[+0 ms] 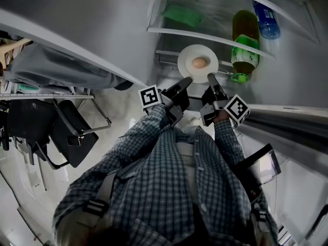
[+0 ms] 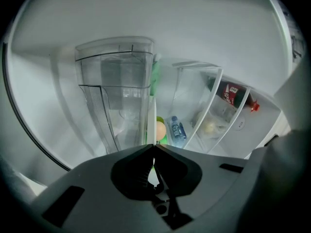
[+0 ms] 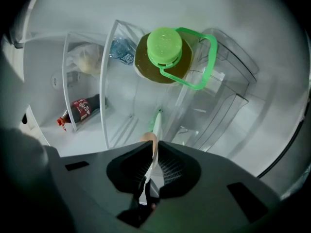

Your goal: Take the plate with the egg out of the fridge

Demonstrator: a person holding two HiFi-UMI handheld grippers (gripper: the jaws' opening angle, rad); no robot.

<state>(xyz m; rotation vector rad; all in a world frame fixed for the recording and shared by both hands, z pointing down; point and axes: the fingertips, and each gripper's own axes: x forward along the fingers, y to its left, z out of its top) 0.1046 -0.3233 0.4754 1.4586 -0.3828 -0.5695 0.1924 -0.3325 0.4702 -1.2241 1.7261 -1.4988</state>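
Note:
A white plate (image 1: pixel 190 53) with a brown egg (image 1: pixel 199 62) on it sits at the front of the open fridge, just below a glass shelf (image 1: pixel 169 31). Both grippers pinch its near rim. My left gripper (image 1: pixel 186 80) is shut on the rim's left part, my right gripper (image 1: pixel 210 77) on its right part. In the left gripper view the plate (image 2: pixel 151 115) shows edge-on between the jaws of the left gripper (image 2: pixel 153 147), with the egg (image 2: pixel 160 130) beyond. In the right gripper view the plate (image 3: pixel 156 123) also runs edge-on out of the right gripper (image 3: pixel 154 144), the egg (image 3: pixel 149 139) beside it.
A large amber bottle with a green cap (image 1: pixel 245 40) stands right of the plate, a blue water bottle (image 1: pixel 266 22) behind it. A green packet (image 1: pixel 184 15) lies on the upper shelf. Clear drawers (image 2: pixel 116 91) and a red-labelled bottle (image 2: pixel 233 95) are inside. A black chair (image 1: pixel 72 132) stands left.

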